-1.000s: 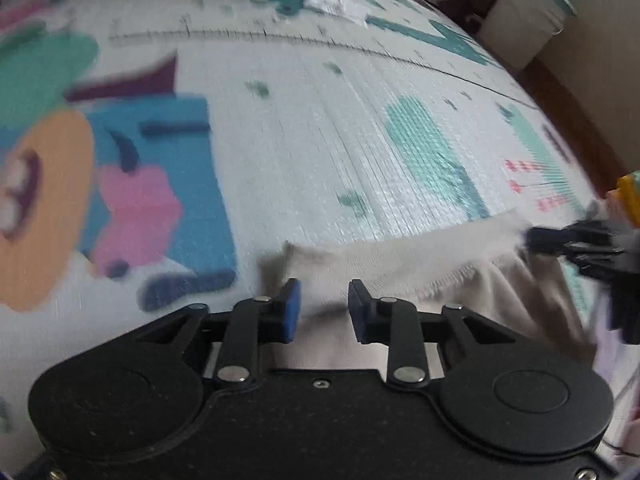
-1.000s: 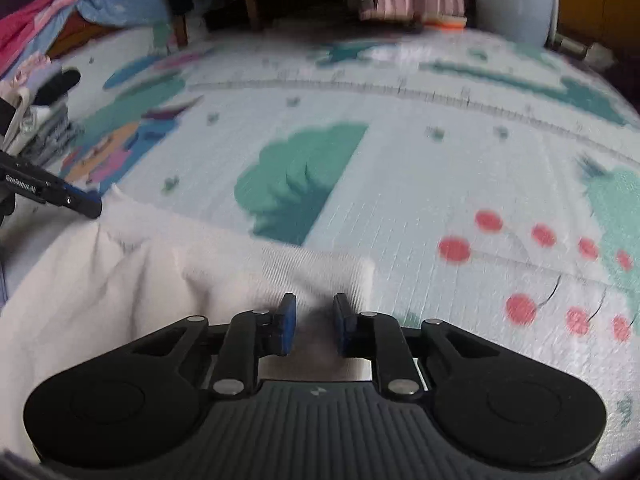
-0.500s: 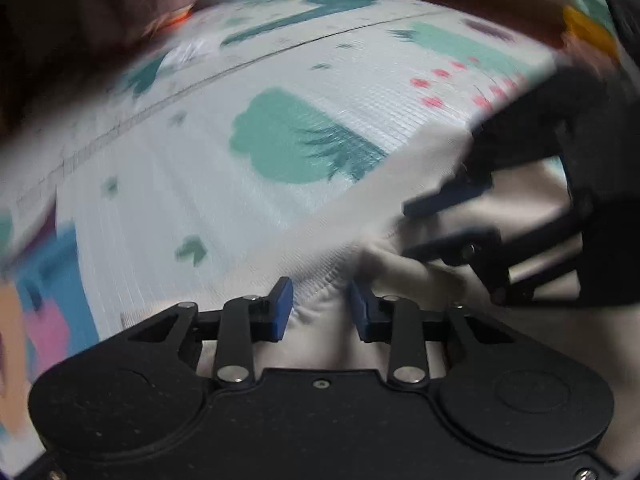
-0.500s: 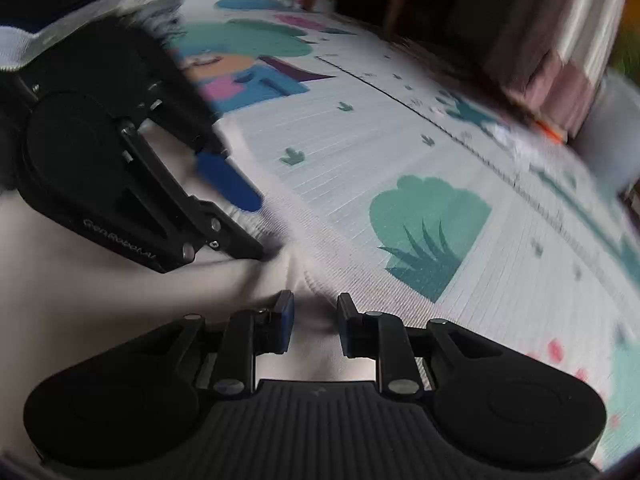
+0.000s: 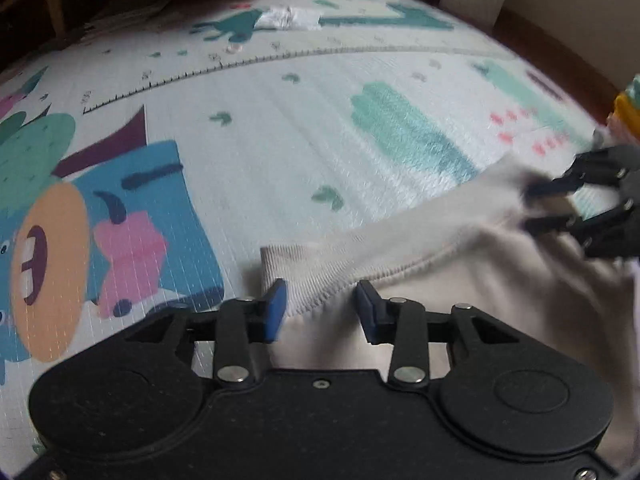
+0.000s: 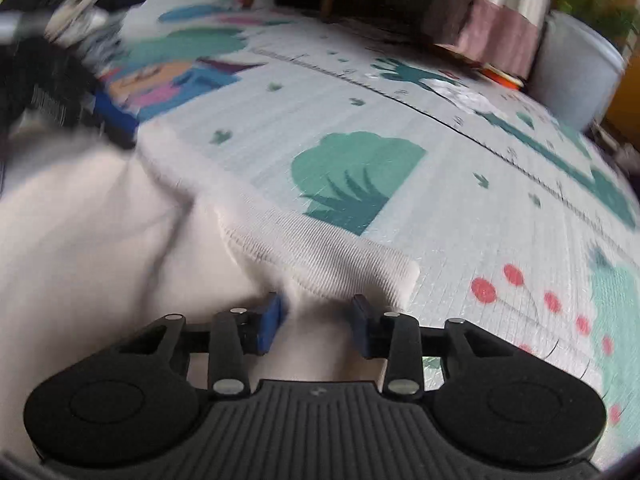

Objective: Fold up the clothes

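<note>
Each black claw has blue pads, silver rivets and round housings.

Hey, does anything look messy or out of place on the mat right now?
The cream garment is rumpled, its ribbed hem lying crooked. A crumpled white scrap lies loose at the far end of the mat.

One cream garment with a single ribbed hem band lies on one printed play mat. Two tools work it: the left tool and the right tool, each with two blue-padded fingers. One white crumpled item sits far across the mat, and one pale round bin stands at the mat's edge.
</note>
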Tool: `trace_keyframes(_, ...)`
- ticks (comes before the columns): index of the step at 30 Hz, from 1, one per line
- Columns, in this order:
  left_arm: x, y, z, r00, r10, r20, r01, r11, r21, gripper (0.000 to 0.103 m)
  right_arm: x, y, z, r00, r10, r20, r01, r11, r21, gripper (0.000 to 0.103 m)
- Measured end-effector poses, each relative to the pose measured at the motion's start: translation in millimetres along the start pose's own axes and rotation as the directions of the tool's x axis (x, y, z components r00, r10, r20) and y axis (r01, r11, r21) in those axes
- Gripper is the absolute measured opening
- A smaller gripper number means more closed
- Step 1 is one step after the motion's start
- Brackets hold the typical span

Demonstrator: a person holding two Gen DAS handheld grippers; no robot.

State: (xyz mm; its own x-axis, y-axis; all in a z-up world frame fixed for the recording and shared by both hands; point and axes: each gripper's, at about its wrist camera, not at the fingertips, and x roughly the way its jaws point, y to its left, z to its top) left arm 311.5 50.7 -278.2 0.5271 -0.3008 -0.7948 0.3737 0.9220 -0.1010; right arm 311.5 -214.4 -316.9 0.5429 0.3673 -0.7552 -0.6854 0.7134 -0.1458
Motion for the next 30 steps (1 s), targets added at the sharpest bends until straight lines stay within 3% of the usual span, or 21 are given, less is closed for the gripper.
trace_keyframes(2, 2.7, -0.4, -2.3, 0.999, -0.017, -0.047, 0.02, 0.998, 0.066, 0.037, -2.4, -1.7, 2.6, 1.0, 0.004, 0.01, -0.005, 0.999, 0.032, 0.037)
trace_keyframes(6, -28.4, 12.4, 2.5, 0.999, -0.031, -0.011, 0.031, 0.996, 0.083, 0.037, -29.8, -4.2, 13.6, 0.997, 0.03, 0.071, -0.037, 0.995, 0.094, 0.037)
trace_keyframes(10, -75.2, -2.0, -30.9, 0.999, -0.026, 0.029, 0.017, 0.964, 0.264, 0.035, -82.4, 2.3, 9.8, 0.992, 0.078, 0.103, -0.091, 0.988, 0.127, 0.037)
trace_keyframes(13, -97.1, -28.8, -74.4, 0.996, -0.092, -0.002, 0.088, 0.947, 0.31, 0.025, -114.3, 28.0, -11.8, 0.985, 0.15, 0.087, -0.16, 0.978, 0.131, 0.037)
trace_keyframes(16, -83.2, -49.5, -114.3, 0.994, -0.063, -0.085, 0.088, 0.941, 0.327, 0.022, -127.2, 62.4, -43.4, 0.98, 0.196, 0.016, -0.197, 0.968, 0.157, 0.035)
trace_keyframes(17, -77.2, -53.4, -126.5, 0.994, -0.043, -0.102, 0.074, 0.943, 0.326, 0.022, -127.4, 70.5, -54.9, 0.98, 0.198, -0.014, -0.193, 0.965, 0.177, 0.035)
trace_keyframes(18, -80.5, -56.8, -135.4, 0.998, -0.029, -0.059, 0.047, 0.943, 0.329, 0.022, -126.1, 76.2, -66.3, 0.979, 0.197, -0.049, -0.183, 0.961, 0.205, 0.035)
trace_keyframes(20, -91.4, -62.9, -137.7, 0.999, 0.004, -0.046, 0.01, 0.951, 0.309, 0.022, -117.9, 84.7, -91.0, 0.966, 0.21, -0.149, -0.167, 0.951, 0.26, 0.035)
trace_keyframes(21, -103.2, -61.5, -137.3, 1.0, -0.005, -0.025, 0.011, 0.961, 0.278, 0.022, -120.1, 89.1, -101.0, 0.969, 0.19, -0.156, -0.147, 0.957, 0.251, 0.035)
trace_keyframes(22, -114.3, -59.9, -137.6, 1.0, -0.004, -0.006, 0.005, 0.967, 0.253, 0.022, -126.3, 90.7, -106.6, 0.974, 0.181, -0.137, -0.144, 0.958, 0.247, 0.035)
trace_keyframes(24, -132.6, -51.0, -143.7, 0.997, 0.069, 0.016, -0.071, 0.972, 0.224, 0.022, -138.3, 89.8, -114.4, 0.979, 0.17, -0.114, -0.133, 0.951, 0.278, 0.035)
trace_keyframes(26, -147.3, -22.2, -151.5, 0.984, 0.177, 0.02, -0.178, 0.974, 0.139, 0.022, -152.5, 84.4, -118.1, 0.986, 0.149, -0.077, -0.114, 0.932, 0.345, 0.035)
trace_keyframes(28, -155.9, 8.1, -157.2, 0.961, 0.276, 0.005, -0.275, 0.959, 0.066, 0.022, -163.4, 82.7, -121.9, 0.99, 0.133, -0.047, -0.104, 0.911, 0.398, 0.035)
trace_keyframes(30, -163.2, 29.1, -163.6, 0.956, 0.295, -0.001, -0.295, 0.955, 0.021, 0.022, -168.2, 84.3, -125.9, 0.991, 0.131, -0.032, -0.104, 0.896, 0.431, 0.035)
